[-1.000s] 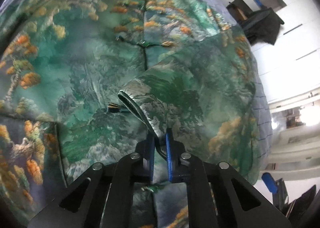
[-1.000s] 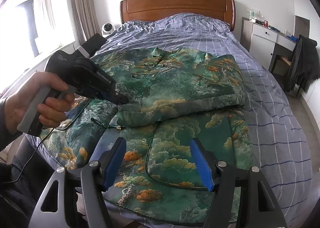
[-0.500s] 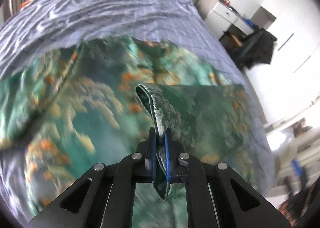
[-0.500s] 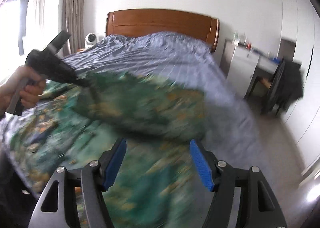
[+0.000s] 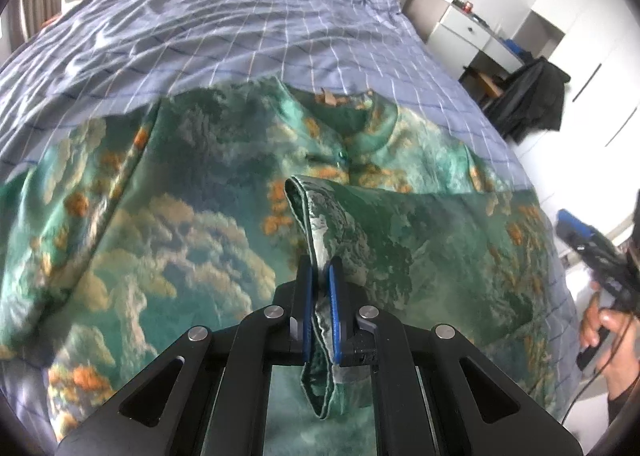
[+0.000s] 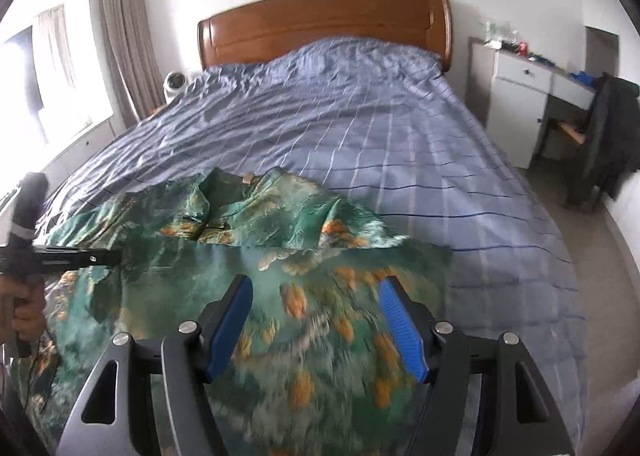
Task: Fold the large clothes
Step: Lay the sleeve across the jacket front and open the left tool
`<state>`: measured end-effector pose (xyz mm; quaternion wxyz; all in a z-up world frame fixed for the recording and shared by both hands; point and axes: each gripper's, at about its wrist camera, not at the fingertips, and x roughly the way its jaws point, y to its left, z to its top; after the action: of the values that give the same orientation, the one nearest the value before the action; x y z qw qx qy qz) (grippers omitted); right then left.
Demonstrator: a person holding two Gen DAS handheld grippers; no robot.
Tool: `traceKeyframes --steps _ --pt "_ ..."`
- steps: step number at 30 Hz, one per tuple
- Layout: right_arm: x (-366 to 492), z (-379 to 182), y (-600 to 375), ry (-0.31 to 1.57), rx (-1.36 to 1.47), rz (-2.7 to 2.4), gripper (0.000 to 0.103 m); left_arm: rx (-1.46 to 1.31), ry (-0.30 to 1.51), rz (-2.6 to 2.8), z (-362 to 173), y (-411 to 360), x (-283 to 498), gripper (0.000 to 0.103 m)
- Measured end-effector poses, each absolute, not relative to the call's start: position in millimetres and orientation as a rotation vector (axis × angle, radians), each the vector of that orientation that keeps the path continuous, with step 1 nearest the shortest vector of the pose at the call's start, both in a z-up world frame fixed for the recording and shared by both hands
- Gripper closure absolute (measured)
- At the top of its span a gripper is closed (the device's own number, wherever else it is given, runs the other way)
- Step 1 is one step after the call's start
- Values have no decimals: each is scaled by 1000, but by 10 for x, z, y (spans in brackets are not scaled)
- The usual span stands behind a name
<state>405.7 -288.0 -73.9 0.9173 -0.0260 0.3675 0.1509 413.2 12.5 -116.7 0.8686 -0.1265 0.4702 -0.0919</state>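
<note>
A large green garment (image 5: 192, 223) printed with clouds and orange trees lies spread over the near part of the bed, its collar toward the headboard. My left gripper (image 5: 320, 276) is shut on a folded edge of the garment, which stands up as a ridge ahead of the blue pads. In the right wrist view the same garment (image 6: 304, 256) fills the foreground, blurred at the bottom. My right gripper (image 6: 316, 296) hovers over it, open, with nothing between its fingers. The left gripper (image 6: 108, 256) shows at the left edge, pinching cloth.
The bed has a blue checked cover (image 6: 360, 127) and a wooden headboard (image 6: 324, 23). A white nightstand (image 6: 516, 103) and a chair with a dark jacket (image 6: 612, 135) stand right of the bed. A small white fan (image 6: 176, 81) sits at the left by the curtain.
The left gripper has carried the pinched edge of the garment toward the headboard end. The right gripper has swung rightward across the bed, staying open.
</note>
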Motion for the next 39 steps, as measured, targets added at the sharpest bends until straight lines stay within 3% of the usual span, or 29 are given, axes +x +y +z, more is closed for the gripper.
traceKeyframes --steps 11,17,24,32,34,36,38,39 --pt "4704 -1779 -2786 1042 -49 267 35 -220 1070 -179 -1702 32 4122 96" --pt "4648 -1696 -2766 1032 -50 250 35 -206 1061 -179 -1675 23 4113 95" --pt "3992 -1319 -2842 1010 -43 307 35 -169 1045 -180 -1689 -18 4048 94" --pt "3902 -1700 -2783 1071 -56 243 33 -126 1044 -133 -1635 -66 4020 89" --pt "3897 -1697 -2721 1062 -81 214 33 -107 1042 -109 -1562 -69 3948 78" --pt "3832 -1612 -2714 1040 -76 193 33 -74 1021 -80 -1458 -56 3827 51" --pt "3750 -1522 -2716 1014 -77 184 33 -31 976 -47 -1327 -31 3660 34" --pt "3673 -1451 -2720 1002 -76 179 33 -17 960 -38 -1280 -16 3590 32"
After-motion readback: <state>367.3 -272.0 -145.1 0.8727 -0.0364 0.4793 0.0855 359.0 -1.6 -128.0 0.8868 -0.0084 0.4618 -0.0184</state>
